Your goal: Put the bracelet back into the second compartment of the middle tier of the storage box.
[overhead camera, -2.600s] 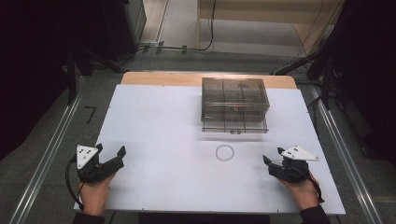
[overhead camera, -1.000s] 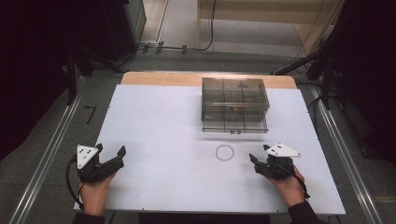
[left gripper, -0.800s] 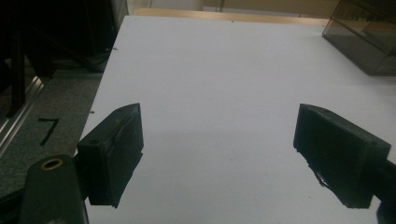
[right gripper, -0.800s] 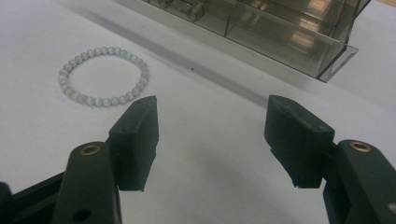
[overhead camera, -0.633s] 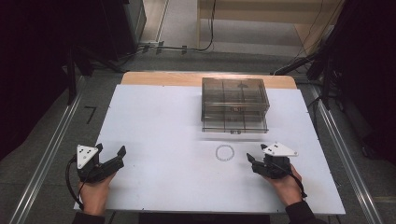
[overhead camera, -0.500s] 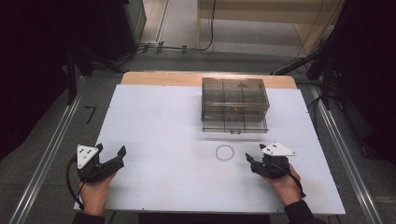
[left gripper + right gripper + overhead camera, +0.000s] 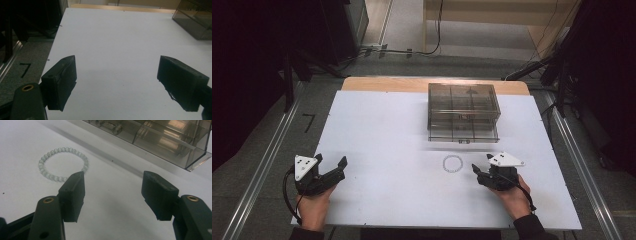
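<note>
I am holding my right hand-held gripper (image 7: 480, 172) low over the near right part of the worktop (image 7: 387, 130), its grey three-cornered plate on top and my hand (image 7: 510, 192) gripping it from behind. Its jaws are standing wide apart with nothing between them; in the right gripper view (image 7: 112, 195) they are framing bare white surface. The bead bracelet (image 7: 453, 163) is lying flat just ahead and to the left of this hand-held gripper, its pale beads forming a closed ring, and in the right gripper view the bracelet (image 7: 62, 165) is sitting just beyond the left jaw tip, whether touching I cannot tell. Farther ahead, the smoky clear drawer box (image 7: 463, 112) is standing on the worktop, its compartments showing through the walls.

I am resting my left hand-held gripper (image 7: 334, 169) near the near left edge of the worktop, well apart from the bracelet, my left hand (image 7: 314, 207) behind it. Its jaws are also spread wide and empty, pointing across plain white worktop (image 7: 112, 45).

Beyond the white sheet a strip of wood (image 7: 382, 83) is showing at the far edge. Metal rails are running along both sides on grey floor, and a dark mark shaped like a 7 (image 7: 308, 121) is lying on the floor to the left.
</note>
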Demonstrator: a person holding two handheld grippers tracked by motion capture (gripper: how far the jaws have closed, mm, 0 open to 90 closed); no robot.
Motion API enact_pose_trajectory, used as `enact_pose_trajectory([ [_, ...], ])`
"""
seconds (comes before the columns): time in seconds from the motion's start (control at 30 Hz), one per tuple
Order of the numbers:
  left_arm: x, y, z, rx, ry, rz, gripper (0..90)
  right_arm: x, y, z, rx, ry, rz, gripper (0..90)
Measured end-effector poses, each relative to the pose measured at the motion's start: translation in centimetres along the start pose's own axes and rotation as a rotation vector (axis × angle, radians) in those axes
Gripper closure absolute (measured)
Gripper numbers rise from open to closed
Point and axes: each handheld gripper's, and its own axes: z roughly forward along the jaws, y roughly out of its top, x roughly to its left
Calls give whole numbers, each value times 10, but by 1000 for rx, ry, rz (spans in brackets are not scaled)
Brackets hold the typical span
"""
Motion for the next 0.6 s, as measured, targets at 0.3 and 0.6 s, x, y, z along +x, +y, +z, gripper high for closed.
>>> enact_pose_trajectory([
  [0.3,0,0,1,9,-6,3,161,3,2,4,3,4,-1,337],
  [0.6,0,0,2,17,-10,8,160,4,5,8,3,5,1,337],
])
